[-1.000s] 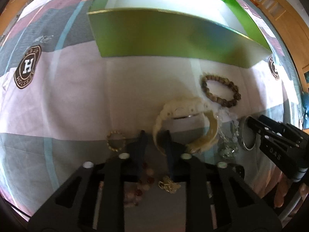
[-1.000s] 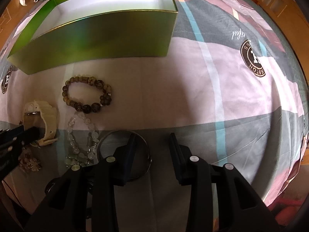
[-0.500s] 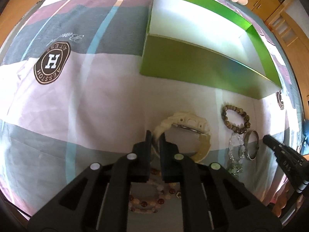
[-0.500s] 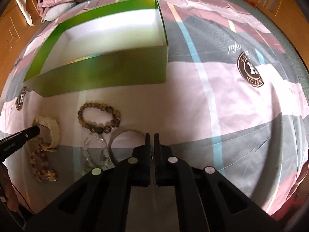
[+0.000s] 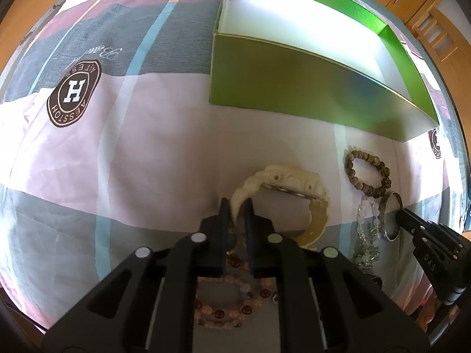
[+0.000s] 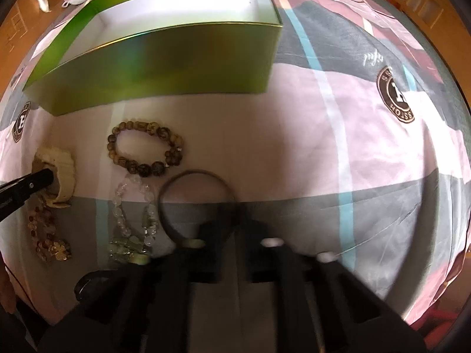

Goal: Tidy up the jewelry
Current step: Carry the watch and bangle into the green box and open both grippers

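Left gripper (image 5: 236,210) pinches strap of cream watch (image 5: 282,197), jaws nearly closed on it; pink bead bracelet (image 5: 232,300) lies beneath (partly hidden). Ahead of it, open green box (image 5: 309,88) on bedsheet (image 5: 147,153). Brown bead bracelet (image 6: 145,151), clear bead strand (image 6: 134,214) ahead-left of right gripper (image 6: 237,216). It seems clamped on metal bangle (image 6: 176,182), view blurred.
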`<action>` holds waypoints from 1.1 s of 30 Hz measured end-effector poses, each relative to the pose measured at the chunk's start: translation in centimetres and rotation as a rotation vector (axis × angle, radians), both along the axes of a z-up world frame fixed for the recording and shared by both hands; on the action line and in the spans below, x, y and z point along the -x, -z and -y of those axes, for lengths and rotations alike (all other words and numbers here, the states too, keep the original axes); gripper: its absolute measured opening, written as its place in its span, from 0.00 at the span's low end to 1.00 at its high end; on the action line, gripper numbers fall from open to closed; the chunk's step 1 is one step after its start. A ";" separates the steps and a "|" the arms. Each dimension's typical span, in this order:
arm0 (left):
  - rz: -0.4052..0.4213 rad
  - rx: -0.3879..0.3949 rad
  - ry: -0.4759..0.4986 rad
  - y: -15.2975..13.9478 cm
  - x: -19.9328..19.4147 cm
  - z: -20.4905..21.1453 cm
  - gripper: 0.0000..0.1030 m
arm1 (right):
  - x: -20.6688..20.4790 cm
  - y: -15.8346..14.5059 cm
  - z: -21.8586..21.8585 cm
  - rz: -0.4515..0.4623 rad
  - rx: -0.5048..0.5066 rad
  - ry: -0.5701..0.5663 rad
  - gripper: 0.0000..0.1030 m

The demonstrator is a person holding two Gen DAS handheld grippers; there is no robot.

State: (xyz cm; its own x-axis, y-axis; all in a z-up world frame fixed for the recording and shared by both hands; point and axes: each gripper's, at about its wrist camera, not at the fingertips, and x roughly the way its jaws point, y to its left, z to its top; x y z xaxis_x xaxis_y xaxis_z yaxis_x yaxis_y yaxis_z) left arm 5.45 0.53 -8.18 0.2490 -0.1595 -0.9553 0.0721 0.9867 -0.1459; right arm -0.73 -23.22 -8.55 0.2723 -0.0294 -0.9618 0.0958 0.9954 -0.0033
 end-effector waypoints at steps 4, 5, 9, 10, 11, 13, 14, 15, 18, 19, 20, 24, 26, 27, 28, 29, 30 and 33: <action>0.036 0.033 -0.010 -1.5 0.4 -0.5 0.06 | 0.3 -1.1 0.2 0.041 -0.016 -0.010 0.05; 0.054 0.040 -0.013 -1.9 0.4 -0.7 0.06 | 0.5 -1.8 0.4 0.068 -0.026 -0.013 0.05; 0.161 0.083 -0.031 -5.0 0.6 -0.8 0.06 | 0.9 -5.0 1.0 0.185 -0.065 -0.016 0.05; 0.180 0.093 -0.035 -5.6 0.6 -0.8 0.06 | 0.7 -5.8 1.1 0.219 -0.080 -0.016 0.05; 0.209 0.106 -0.042 -6.4 0.5 -0.8 0.06 | 0.6 -6.8 1.3 0.262 -0.094 -0.017 0.05; 0.254 0.133 -0.054 -7.8 0.2 -0.7 0.06 | 0.3 -8.9 2.0 0.363 -0.123 -0.009 0.05; 0.270 0.146 -0.060 -8.6 0.3 -1.0 0.06 | -0.2 -9.9 1.7 0.401 -0.127 -0.004 0.05; 0.287 0.153 -0.063 -9.3 -0.2 -0.6 0.06 | -0.3 -10.9 1.8 0.437 -0.125 0.000 0.05; 0.326 0.126 -0.071 -10.6 -0.7 -0.3 0.06 | -2.5 -12.7 2.0 0.511 -0.140 0.026 0.05; 0.334 0.112 -0.069 -10.7 -1.3 0.2 0.06 | -3.3 -12.7 2.2 0.507 -0.152 0.029 0.05; 0.336 0.104 -0.068 -10.7 -2.0 0.6 0.06 | -3.8 -12.6 2.1 0.495 -0.153 0.031 0.05; 0.299 0.099 -0.076 -9.3 -4.1 0.4 0.06 | -7.3 -10.0 1.8 0.419 -0.131 0.049 0.05; 0.294 0.101 -0.084 -8.9 -4.9 0.5 0.06 | -8.2 -8.8 1.4 0.392 -0.121 0.051 0.05; 0.293 0.103 -0.089 -8.8 -5.2 0.4 0.06 | -8.5 -8.4 1.1 0.387 -0.117 0.055 0.05; 0.291 0.107 -0.098 -8.6 -5.8 0.3 0.06 | -8.7 -8.1 1.1 0.382 -0.117 0.056 0.05; 0.291 0.110 -0.107 -8.5 -6.2 0.2 0.06 | -9.0 -8.0 1.1 0.377 -0.116 0.056 0.05; 0.291 0.111 -0.116 -8.4 -6.6 0.1 0.06 | -9.2 -7.9 0.9 0.375 -0.114 0.055 0.05; 0.275 0.106 -0.140 -7.4 -7.8 -0.2 0.06 | -9.6 -7.5 0.5 0.364 -0.099 0.047 0.05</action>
